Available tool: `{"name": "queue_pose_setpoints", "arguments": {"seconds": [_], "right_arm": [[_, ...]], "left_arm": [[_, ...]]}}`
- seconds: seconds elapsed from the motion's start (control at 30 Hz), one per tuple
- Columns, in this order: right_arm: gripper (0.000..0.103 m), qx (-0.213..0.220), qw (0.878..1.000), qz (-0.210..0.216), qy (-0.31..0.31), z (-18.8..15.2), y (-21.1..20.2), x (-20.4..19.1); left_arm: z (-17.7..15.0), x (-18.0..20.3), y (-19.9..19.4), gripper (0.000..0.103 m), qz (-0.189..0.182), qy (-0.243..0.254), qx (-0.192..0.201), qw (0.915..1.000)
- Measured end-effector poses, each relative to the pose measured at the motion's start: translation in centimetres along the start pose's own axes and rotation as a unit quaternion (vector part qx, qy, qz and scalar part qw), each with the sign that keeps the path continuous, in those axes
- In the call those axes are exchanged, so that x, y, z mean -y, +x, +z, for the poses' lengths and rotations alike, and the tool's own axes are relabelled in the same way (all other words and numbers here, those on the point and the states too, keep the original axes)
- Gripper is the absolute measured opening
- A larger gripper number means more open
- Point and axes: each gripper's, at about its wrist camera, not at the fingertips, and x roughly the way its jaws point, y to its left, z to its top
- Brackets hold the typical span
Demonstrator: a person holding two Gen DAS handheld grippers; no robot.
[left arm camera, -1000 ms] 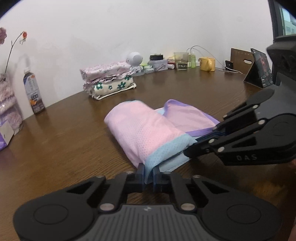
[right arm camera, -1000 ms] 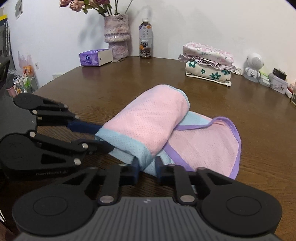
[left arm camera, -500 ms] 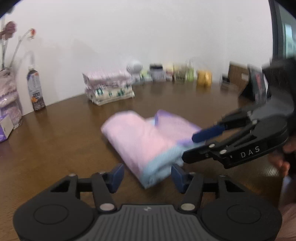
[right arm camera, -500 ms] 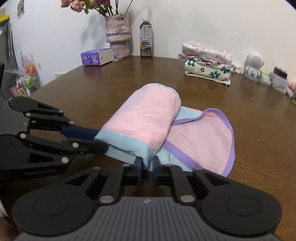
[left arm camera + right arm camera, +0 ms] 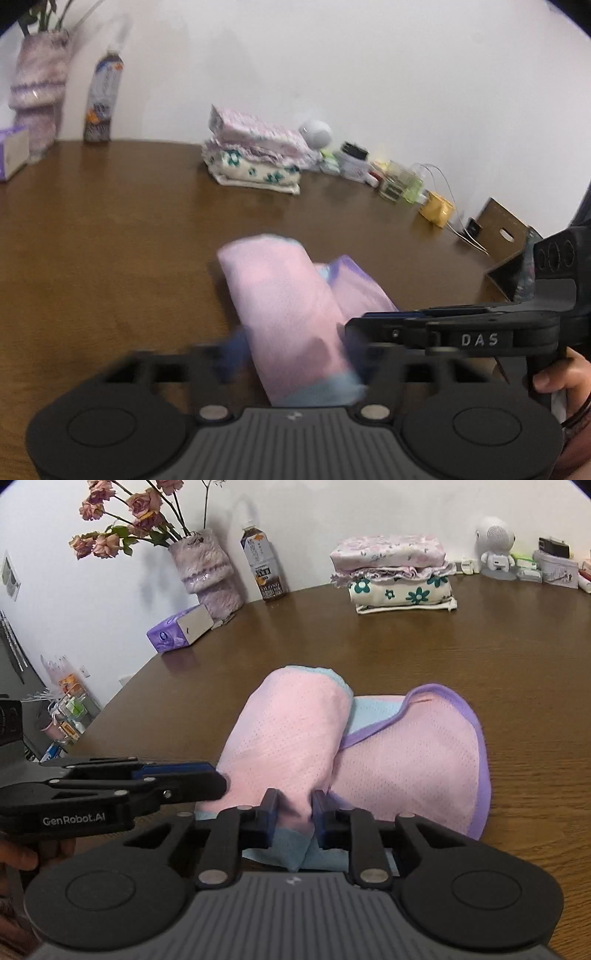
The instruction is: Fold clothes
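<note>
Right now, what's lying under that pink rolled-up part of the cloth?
Under the pink fold, a light blue layer and a purple-edged pink flap stick out on the table. Whatever lies directly beneath the fold is covered.

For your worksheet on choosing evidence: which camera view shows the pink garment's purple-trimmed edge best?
The right wrist view. There the pink garment is sharp and its purple-trimmed edge curves in full along the right side. The left wrist view is motion-blurred and shows only a purple sliver behind the fold.
</note>
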Motion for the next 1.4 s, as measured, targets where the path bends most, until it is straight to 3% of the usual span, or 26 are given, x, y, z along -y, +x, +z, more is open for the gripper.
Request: {"name": "queue_pose_setpoints", "arguments": {"seconds": [0.1,0.17,0.23,0.27,0.3,0.33,0.37,0.43,0.47,0.5,0.53,0.57,0.63,0.7,0.73,0.8,0.87,0.9,0.93,0.97,1.03,1.1,1.2,1.27,1.3,1.4], "right_arm": [[0.035,0.007,1.0,-0.004,0.015,0.8,0.3,0.7],[0.021,-0.007,1.0,0.003,0.018,1.0,1.2,0.9],[0.021,-0.012,1.0,0.019,0.022,1.0,1.5,0.9],[0.03,-0.006,0.999,0.019,0.029,1.2,1.4,1.1],[0.037,0.001,0.999,0.017,0.037,1.5,1.3,1.5],[0.042,0.002,0.999,0.017,0.037,1.7,1.4,1.5],[0.041,0.003,0.999,0.017,0.036,2.0,1.5,1.5],[0.027,0.003,0.999,0.016,0.033,2.5,1.8,1.5],[0.026,0.004,0.999,0.016,0.032,2.7,1.9,1.5],[0.026,0.004,0.999,0.016,0.031,3.0,2.1,1.5],[0.031,0.004,0.999,0.015,0.03,3.2,2.2,1.5],[0.041,0.005,0.999,0.015,0.029,3.5,2.3,1.5],[0.041,0.001,0.999,0.011,0.033,4.2,3.1,1.9],[0.03,-0.003,0.999,0.006,0.037,5.1,3.9,2.3],[0.018,-0.004,0.999,0.006,0.042,5.3,4.2,2.5],[0.019,-0.004,0.999,0.008,0.051,5.6,4.6,3.0],[0.039,-0.005,0.998,0.01,0.06,5.9,5.0,3.5],[0.043,-0.005,0.998,0.011,0.065,6.1,5.2,3.8],[0.044,-0.005,0.997,0.012,0.07,6.2,5.4,4.0],[0.041,-0.014,0.997,0.017,0.078,6.4,6.1,4.3],[0.028,-0.021,0.996,0.032,0.083,6.3,6.5,4.5],[0.028,-0.007,0.996,0.035,0.084,6.4,5.9,4.8],[0.037,0.001,0.995,0.039,0.094,7.0,6.4,5.3],[0.024,-0.014,0.995,0.05,0.084,7.0,7.4,4.8],[0.024,-0.016,0.995,0.055,0.081,7.0,7.6,4.6],[0.037,0.005,0.996,0.043,0.076,6.9,6.3,4.7]], "left_arm": [[0.2,-0.5,1.0,0.023,-0.017,-0.023,-0.015,0.9995],[0.5,-1.0,1.2,0.033,-0.017,-0.039,-0.015,0.999],[0.9,-1.6,1.3,0.068,-0.008,-0.052,-0.009,0.9986],[1.2,-1.7,1.6,0.067,-0.005,-0.055,-0.009,0.9984],[1.4,-1.9,2.0,0.059,-0.002,-0.059,-0.008,0.9982],[1.6,-2.1,2.3,0.03,-0.005,-0.064,-0.01,0.9979],[1.7,-2.3,2.5,0.021,-0.019,-0.071,-0.017,0.9971],[2.0,-2.6,2.8,0.035,-0.017,-0.082,-0.019,0.9963],[2.2,-2.7,2.9,0.046,-0.008,-0.086,-0.016,0.9962],[2.4,-2.9,3.0,0.068,0.0,-0.09,-0.013,0.9959],[2.7,-3.1,3.2,0.07,0.008,-0.094,-0.01,0.9955],[3.0,-3.3,3.6,0.066,0.009,-0.097,-0.007,0.9952],[3.2,-3.7,4.1,0.024,-0.001,-0.105,-0.011,0.9944],[3.3,-4.1,4.3,0.032,-0.013,-0.113,-0.015,0.9933],[3.4,-4.3,4.4,0.052,-0.014,-0.119,-0.015,0.9927],[4.0,-4.7,4.9,0.075,0.006,-0.135,-0.005,0.9908],[4.5,-5.0,5.8,0.073,0.006,-0.141,-0.005,0.99],[4.8,-5.1,6.3,0.057,0.0,-0.141,-0.007,0.99],[4.9,-5.2,6.7,0.028,-0.008,-0.14,-0.011,0.9901],[5.0,-5.3,6.9,0.024,-0.019,-0.138,-0.015,0.9902],[5.0,-5.5,7.0,0.046,-0.014,-0.141,-0.012,0.9899],[5.1,-5.9,7.5,0.059,0.002,-0.152,-0.007,0.9883],[5.2,-5.8,8.5,0.028,-0.02,-0.148,-0.018,0.9886],[5.0,-5.8,8.1,0.042,-0.018,-0.154,-0.014,0.9879],[4.9,-6.0,7.6,0.061,-0.011,-0.161,-0.009,0.9868],[4.7,-5.9,5.6,0.066,0.002,-0.152,0.015,0.9883]]}}
